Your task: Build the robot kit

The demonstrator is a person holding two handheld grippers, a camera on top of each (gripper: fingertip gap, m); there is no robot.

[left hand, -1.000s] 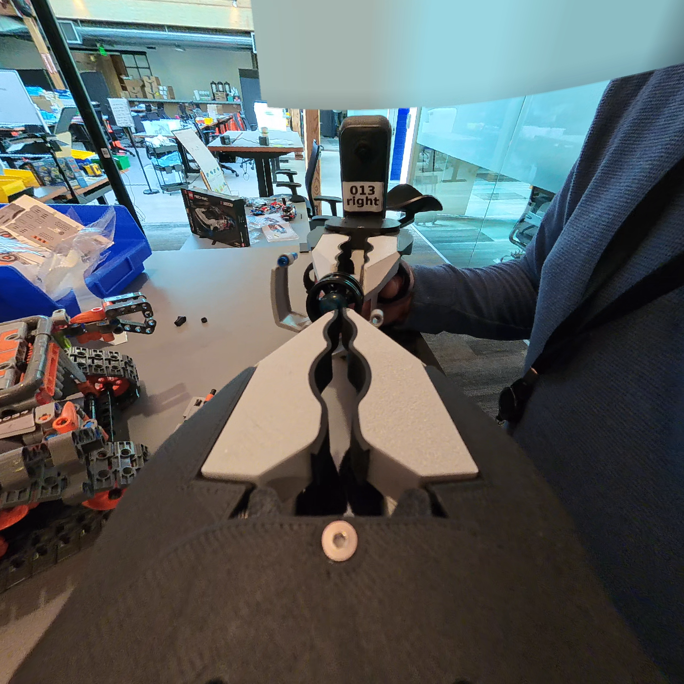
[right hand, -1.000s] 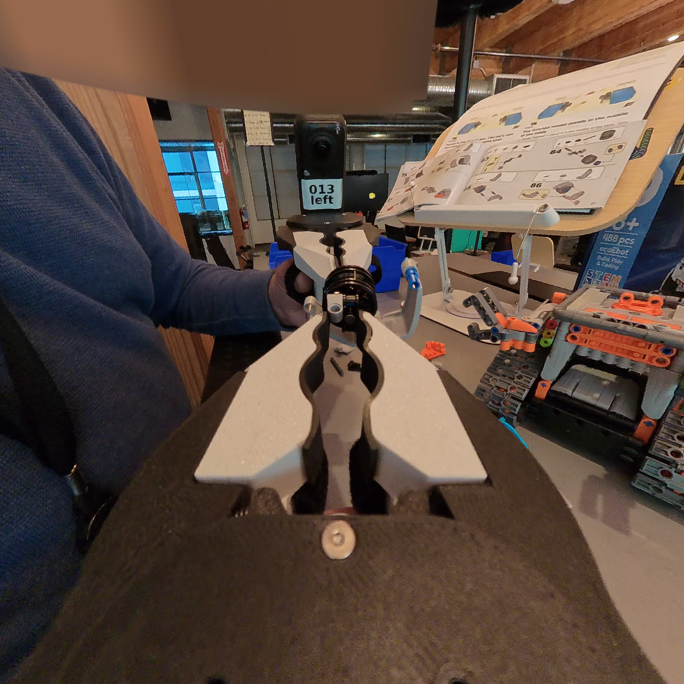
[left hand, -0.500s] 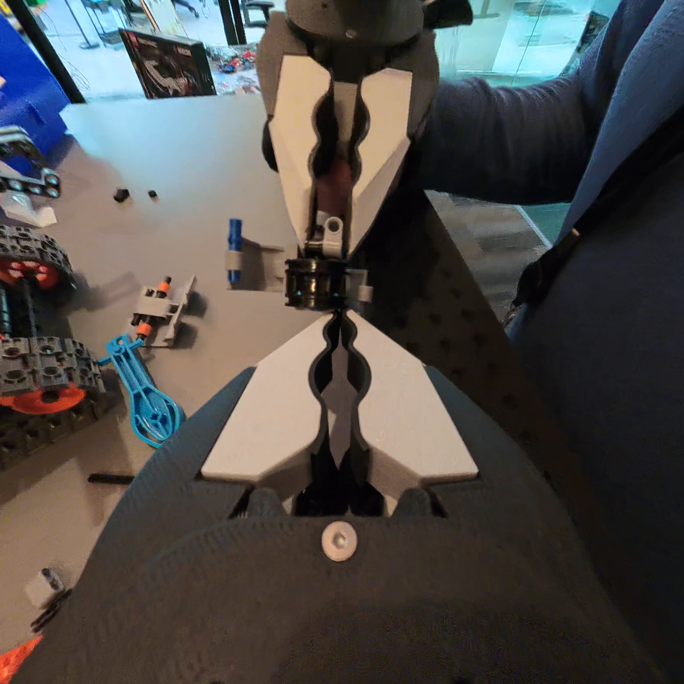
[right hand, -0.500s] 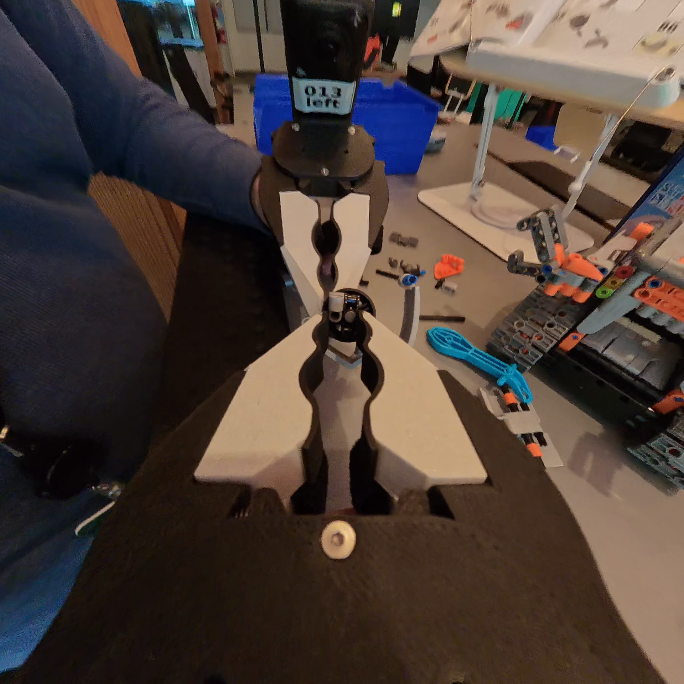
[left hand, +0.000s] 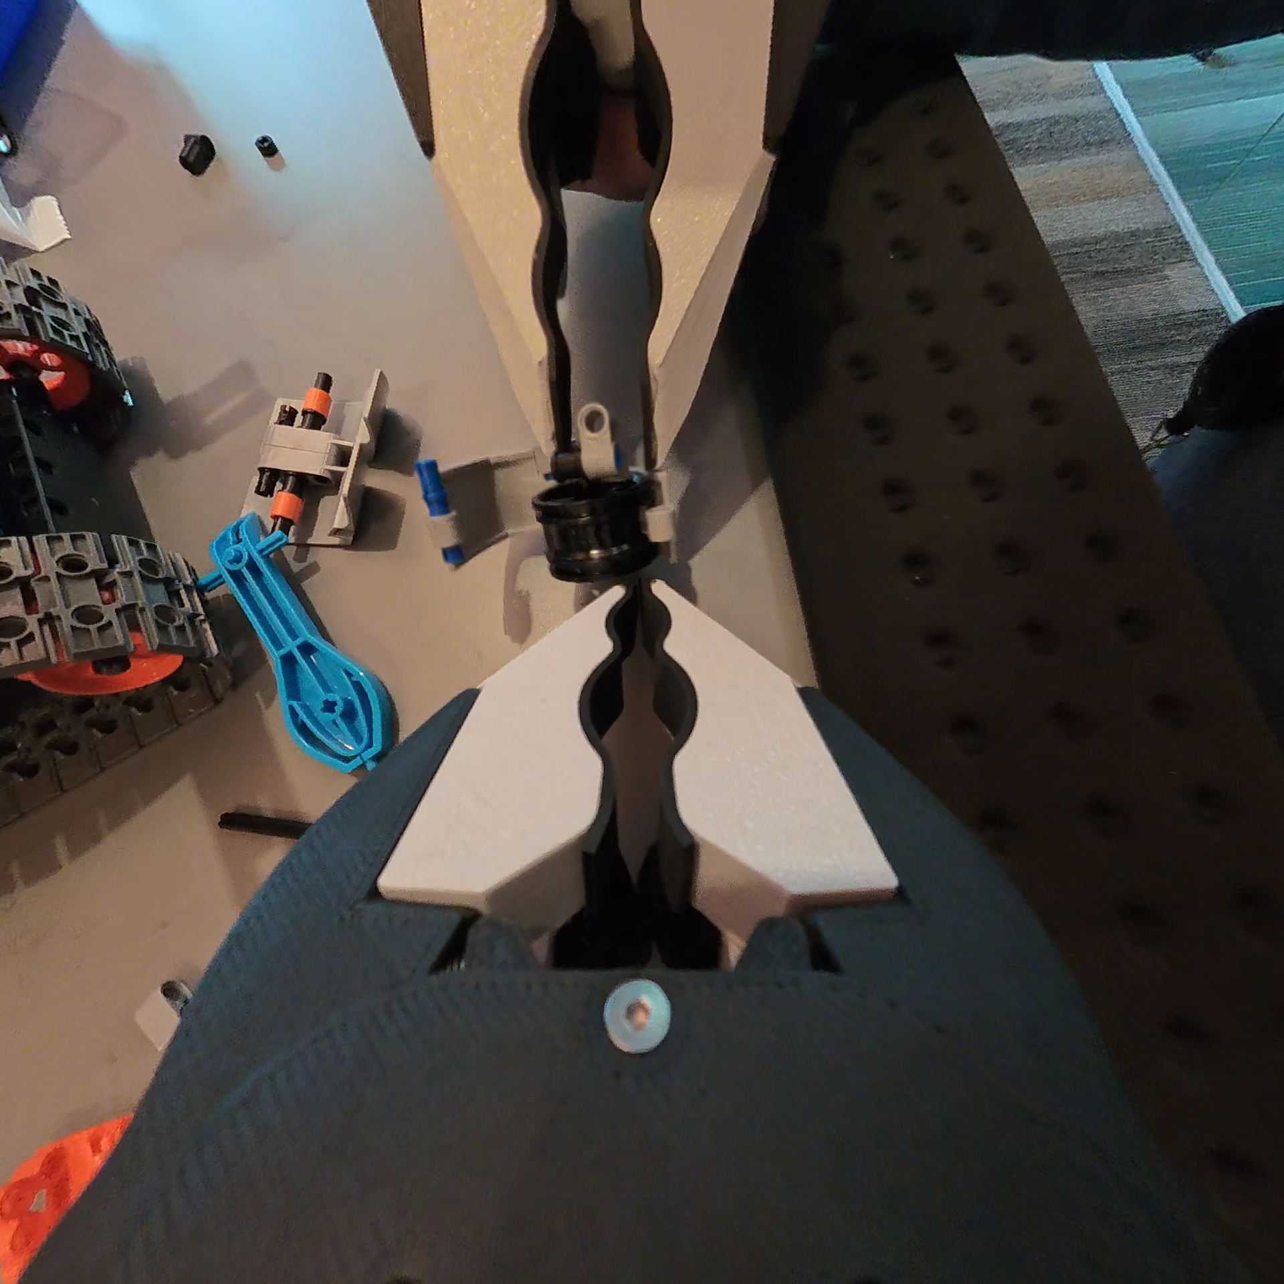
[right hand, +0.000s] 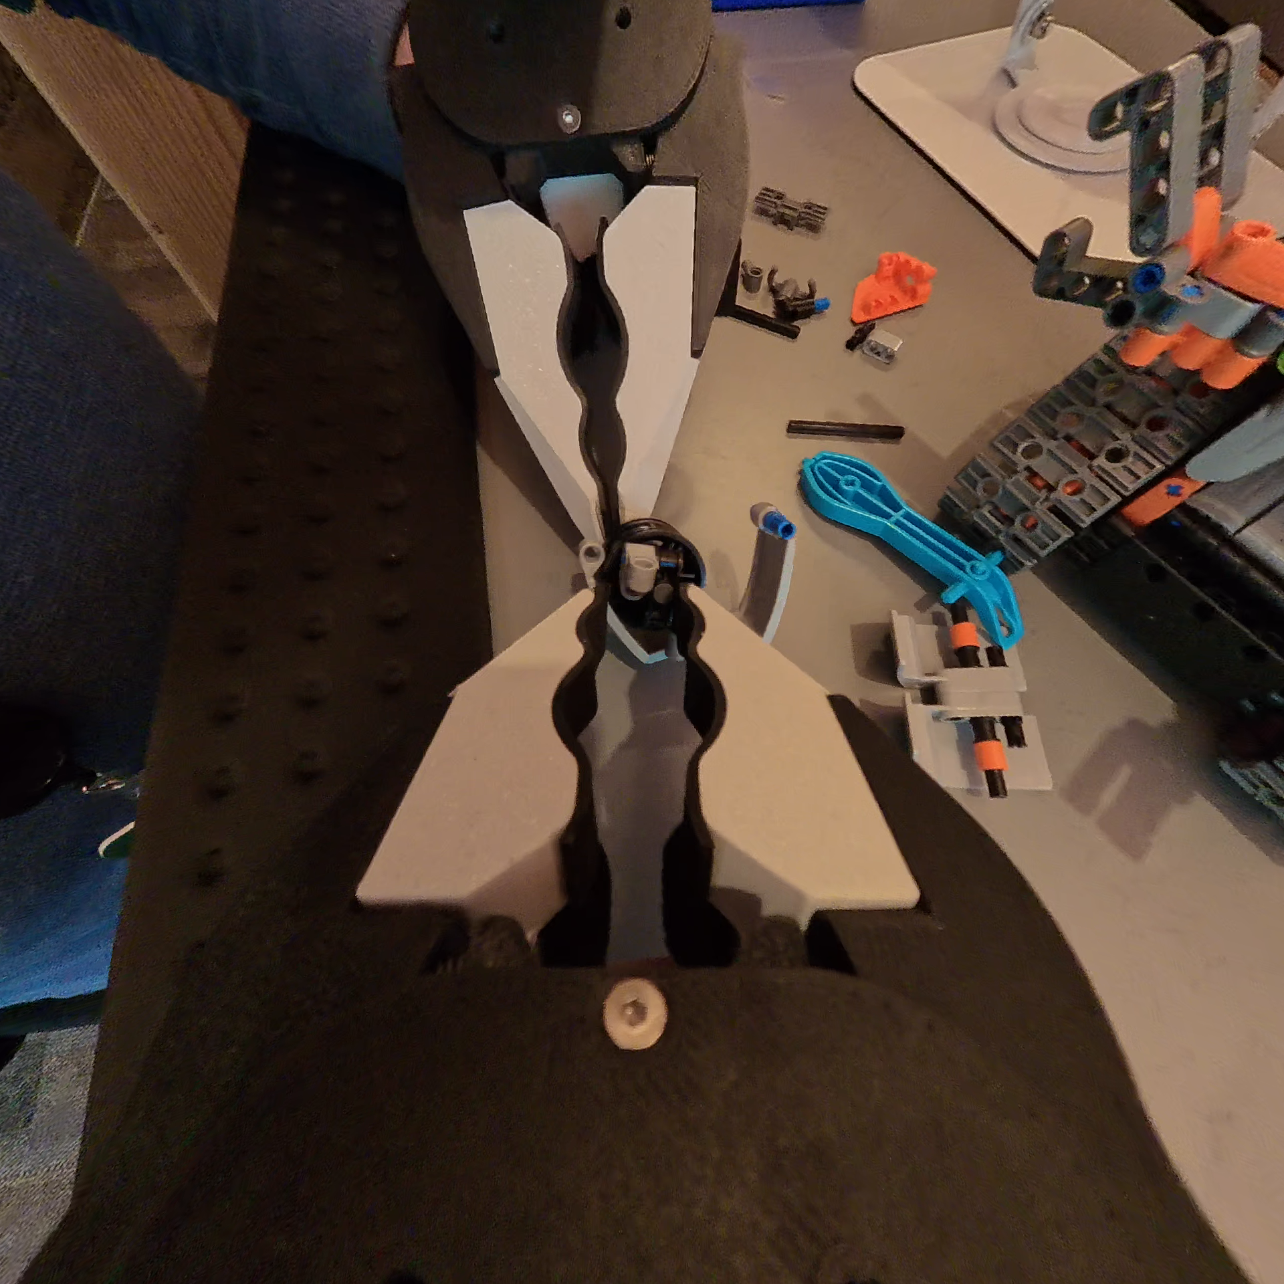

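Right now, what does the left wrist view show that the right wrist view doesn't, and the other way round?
Only the left wrist view shows two small black pieces far off on the table and carpet past its edge. Only the right wrist view shows the white stand base, an orange piece and a blue sleeve. Both show the black wheel assembly gripped between both grippers, the blue tool and the tracked model.

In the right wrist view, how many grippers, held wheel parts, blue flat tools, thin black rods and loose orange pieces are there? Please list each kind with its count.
Grippers: 2 (left gripper, right gripper)
Wheel part in the right gripper: 1
Blue flat tool: 1
Thin black rods: 2
Loose orange piece: 1
Total: 7
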